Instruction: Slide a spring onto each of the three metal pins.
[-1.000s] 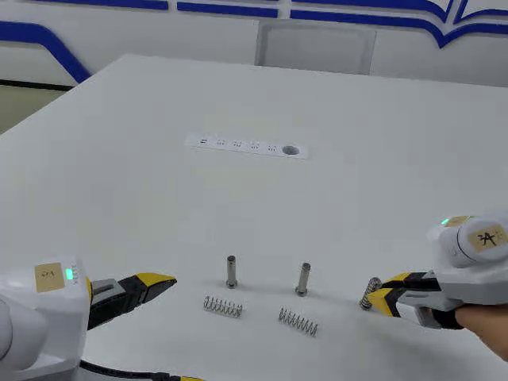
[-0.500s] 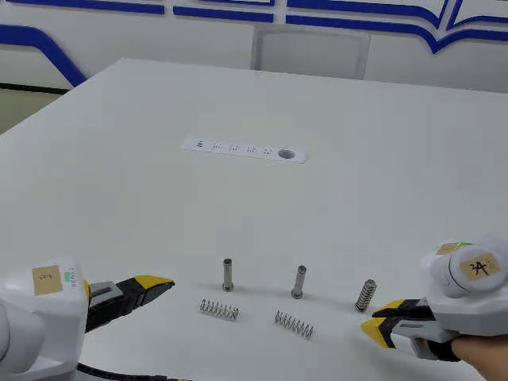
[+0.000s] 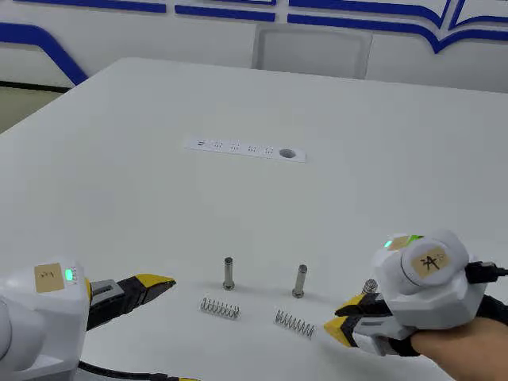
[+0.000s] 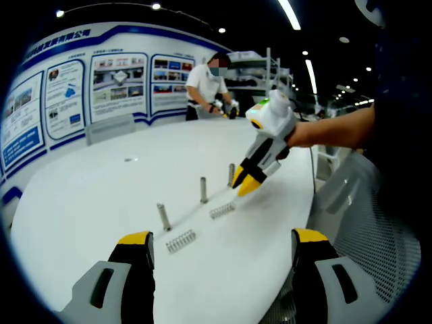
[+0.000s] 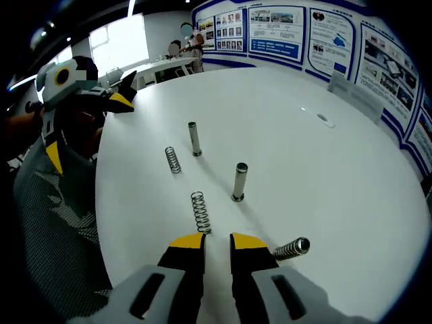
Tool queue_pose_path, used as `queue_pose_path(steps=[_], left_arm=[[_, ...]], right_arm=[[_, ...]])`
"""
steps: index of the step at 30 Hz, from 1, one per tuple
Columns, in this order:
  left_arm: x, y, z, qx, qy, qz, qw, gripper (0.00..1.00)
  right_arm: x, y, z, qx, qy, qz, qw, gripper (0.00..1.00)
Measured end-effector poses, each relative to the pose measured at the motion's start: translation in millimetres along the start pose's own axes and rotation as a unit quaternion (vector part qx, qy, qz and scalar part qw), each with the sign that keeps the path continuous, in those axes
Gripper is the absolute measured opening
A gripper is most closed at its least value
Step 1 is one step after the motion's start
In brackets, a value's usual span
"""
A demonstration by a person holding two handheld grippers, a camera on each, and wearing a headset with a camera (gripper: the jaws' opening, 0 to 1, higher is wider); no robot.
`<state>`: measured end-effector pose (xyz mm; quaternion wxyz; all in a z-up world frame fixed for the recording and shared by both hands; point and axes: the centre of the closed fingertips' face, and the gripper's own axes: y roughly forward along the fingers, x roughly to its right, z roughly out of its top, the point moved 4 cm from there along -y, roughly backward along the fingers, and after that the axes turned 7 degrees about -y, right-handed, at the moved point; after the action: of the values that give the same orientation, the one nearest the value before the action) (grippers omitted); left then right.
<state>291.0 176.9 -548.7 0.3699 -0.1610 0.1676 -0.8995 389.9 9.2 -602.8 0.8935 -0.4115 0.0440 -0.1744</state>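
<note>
Low at the right of the head view, the right gripper (image 3: 340, 317) hovers over the white table (image 3: 143, 206), its jaws a narrow slit apart and empty. A near spring (image 5: 199, 211) lies flat just ahead of its tips. Close beside them stands the near pin (image 5: 291, 248), a spring already on it. Beyond, the middle pin (image 5: 239, 181) and the far pin (image 5: 194, 138) stand upright and bare, with the far spring (image 5: 173, 159) lying by the latter. Well apart, the left gripper (image 4: 219, 250) is spread wide, holding nothing.

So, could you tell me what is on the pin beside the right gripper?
A spring sits around that pin, leaving only its cap bare. In the head view, the right gripper hides the lower part.
</note>
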Motion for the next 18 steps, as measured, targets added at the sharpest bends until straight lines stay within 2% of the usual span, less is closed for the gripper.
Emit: queue_pose_path(steps=[9,14,18], left_arm=[[-0.3,0.4,-0.6,0.0,-0.003,0.001,1.0,0.85],[-0.5,0.2,-0.5,0.0,-0.003,0.002,1.0,0.85],[-0.3,0.2,-0.5,-0.001,-0.003,0.002,1.0,0.85]], right_arm=[[-10.3,24.5,26.4,-0.02,-0.059,0.037,0.9973,0.15],[-15.0,39.3,30.5,-0.047,-0.099,0.051,0.9927,0.16],[-17.4,47.0,30.9,-0.06,-0.11,0.061,0.9902,0.16]])
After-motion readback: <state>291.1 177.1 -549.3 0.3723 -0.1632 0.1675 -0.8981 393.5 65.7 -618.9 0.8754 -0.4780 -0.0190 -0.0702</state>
